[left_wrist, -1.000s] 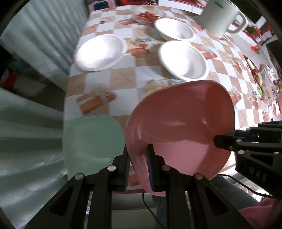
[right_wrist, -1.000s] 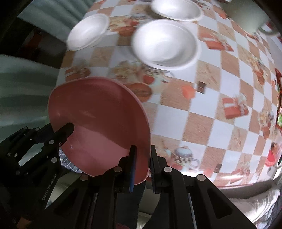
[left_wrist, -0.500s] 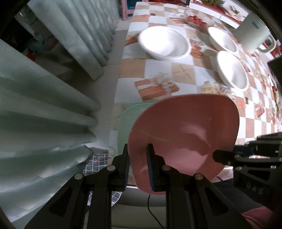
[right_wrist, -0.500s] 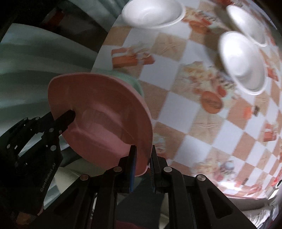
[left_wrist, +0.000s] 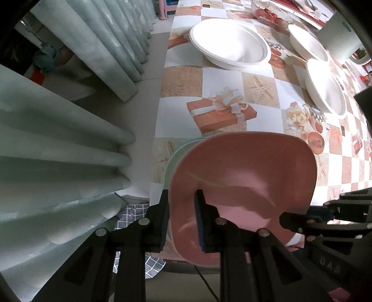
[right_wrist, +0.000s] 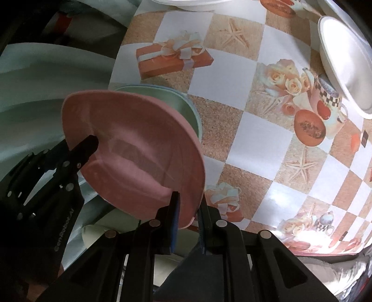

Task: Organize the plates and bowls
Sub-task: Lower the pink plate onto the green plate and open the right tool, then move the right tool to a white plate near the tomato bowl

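A pink plate is held by both grippers just above a pale green plate at the table's near left corner. My left gripper is shut on the pink plate's near left rim. My right gripper is shut on its opposite rim; it also shows in the left wrist view. In the right wrist view the pink plate covers most of the green plate. Three white bowls stand further back on the table.
The checked tablecloth covers the table. Pale green curtains hang close on the left beside the table edge. A pale jug and a dish of red food stand at the far end.
Both grippers have carried the pink plate left and down, so it now sits over the green plate at the table's corner. The white bowls have not moved.
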Action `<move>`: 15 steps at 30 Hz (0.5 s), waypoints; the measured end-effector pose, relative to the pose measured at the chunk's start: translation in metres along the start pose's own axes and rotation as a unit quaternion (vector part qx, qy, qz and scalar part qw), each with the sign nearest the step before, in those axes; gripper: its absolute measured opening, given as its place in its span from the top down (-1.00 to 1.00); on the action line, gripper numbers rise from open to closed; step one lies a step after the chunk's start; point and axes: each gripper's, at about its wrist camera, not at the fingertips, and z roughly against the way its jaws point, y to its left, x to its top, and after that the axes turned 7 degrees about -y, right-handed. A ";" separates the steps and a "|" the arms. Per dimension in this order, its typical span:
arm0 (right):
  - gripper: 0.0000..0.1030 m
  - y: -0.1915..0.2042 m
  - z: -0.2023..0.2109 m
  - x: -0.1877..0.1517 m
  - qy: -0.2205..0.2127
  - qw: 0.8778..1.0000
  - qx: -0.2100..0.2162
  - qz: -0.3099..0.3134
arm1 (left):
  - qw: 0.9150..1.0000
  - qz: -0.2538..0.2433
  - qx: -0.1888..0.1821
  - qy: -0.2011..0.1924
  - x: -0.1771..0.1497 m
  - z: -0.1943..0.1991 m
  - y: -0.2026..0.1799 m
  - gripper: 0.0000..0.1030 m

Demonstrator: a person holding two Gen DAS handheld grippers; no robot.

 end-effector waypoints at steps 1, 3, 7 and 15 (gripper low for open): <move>0.67 0.001 -0.001 0.000 -0.001 1.000 0.003 0.001 | 1.000 0.002 -0.004 0.000 0.000 -0.001 0.000 0.35; 0.67 0.001 -0.004 0.001 0.000 1.000 0.011 0.002 | 1.000 0.005 -0.008 -0.006 -0.001 0.000 0.000 0.02; 0.66 -0.006 -0.005 0.003 -0.001 1.000 0.007 0.005 | 1.000 -0.004 0.002 -0.022 -0.003 0.004 -0.006 -0.54; -0.91 -0.034 0.025 -0.008 -0.040 0.998 -0.032 0.028 | 0.999 0.041 0.005 0.005 -0.007 0.012 -0.001 -0.74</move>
